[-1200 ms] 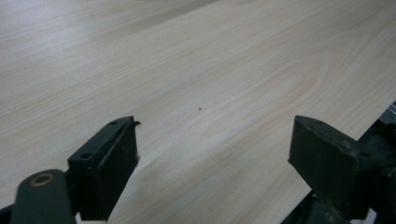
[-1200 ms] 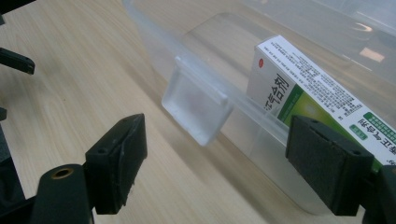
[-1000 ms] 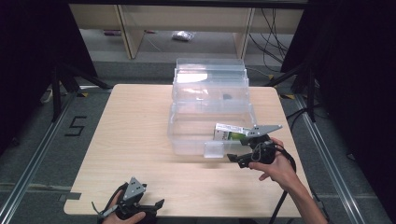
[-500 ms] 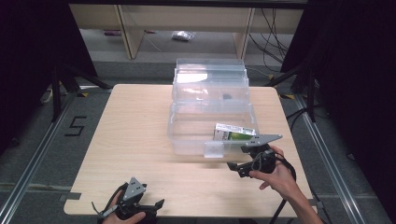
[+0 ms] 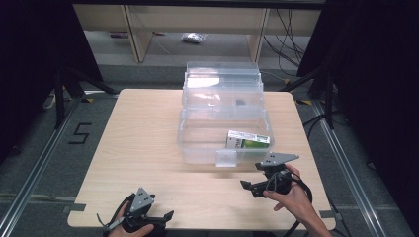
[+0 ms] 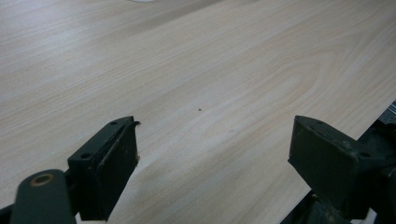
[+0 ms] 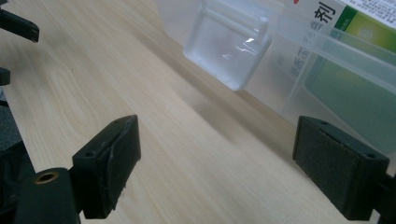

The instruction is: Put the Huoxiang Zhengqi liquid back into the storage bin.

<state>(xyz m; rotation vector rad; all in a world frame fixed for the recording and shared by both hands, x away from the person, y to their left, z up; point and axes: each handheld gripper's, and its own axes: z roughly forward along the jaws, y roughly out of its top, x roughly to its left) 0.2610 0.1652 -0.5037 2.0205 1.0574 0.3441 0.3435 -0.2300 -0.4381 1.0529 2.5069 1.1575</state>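
Right tongs spread wide, jaws just been opening, empty, just off the clear bin; left tongs also agape over bare worktop. Green-and-white carton inside bin: probably light, stiff; best pinched across flat faces. Bin's front latch clearest from right gripper view.

Green-and-white box in clear bin; pale wood-grain table; black hand-held grippers.
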